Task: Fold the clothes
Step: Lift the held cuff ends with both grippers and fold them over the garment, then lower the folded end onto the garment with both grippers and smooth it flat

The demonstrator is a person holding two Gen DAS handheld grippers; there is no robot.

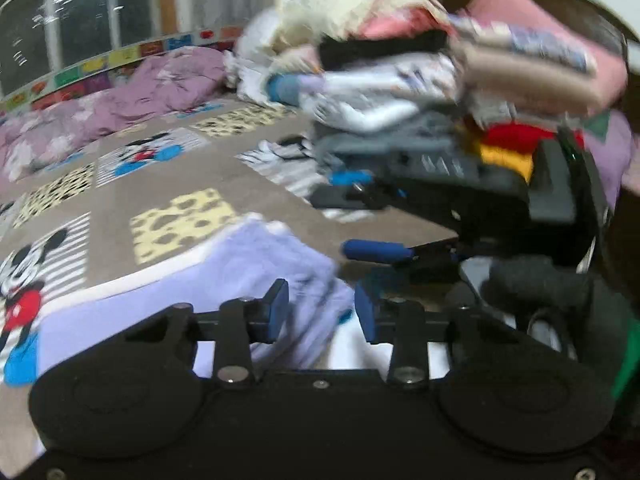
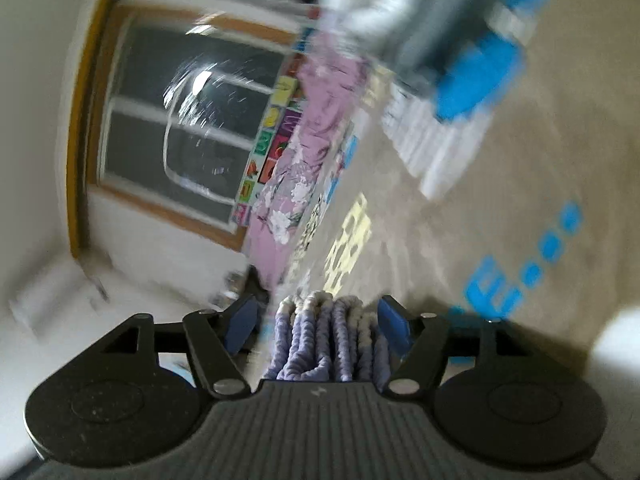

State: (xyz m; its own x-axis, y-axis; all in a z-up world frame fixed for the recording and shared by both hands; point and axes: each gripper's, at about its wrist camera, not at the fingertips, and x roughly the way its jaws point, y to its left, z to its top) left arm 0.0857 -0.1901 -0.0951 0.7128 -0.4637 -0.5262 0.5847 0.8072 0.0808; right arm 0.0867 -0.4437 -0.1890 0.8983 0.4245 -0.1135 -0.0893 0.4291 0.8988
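Observation:
A lavender garment (image 1: 224, 280) with a white hem lies on the Mickey Mouse bedspread (image 1: 160, 184), partly folded. My left gripper (image 1: 322, 312) hovers over its right end with the blue pads apart; cloth shows between them but is not clamped. My right gripper (image 1: 360, 220) is to the right in the left wrist view, with blue pads spread. In the right wrist view, the right gripper (image 2: 318, 324) is open around bunched lavender cloth (image 2: 328, 340) with a white edge; the pads stand clear of it on both sides.
A tall stack of folded clothes (image 1: 420, 80) stands at the far right of the bed. A crumpled purple floral quilt (image 1: 120, 108) lies along the far edge by a colourful border and a dark window (image 2: 180, 120). Both views are motion-blurred.

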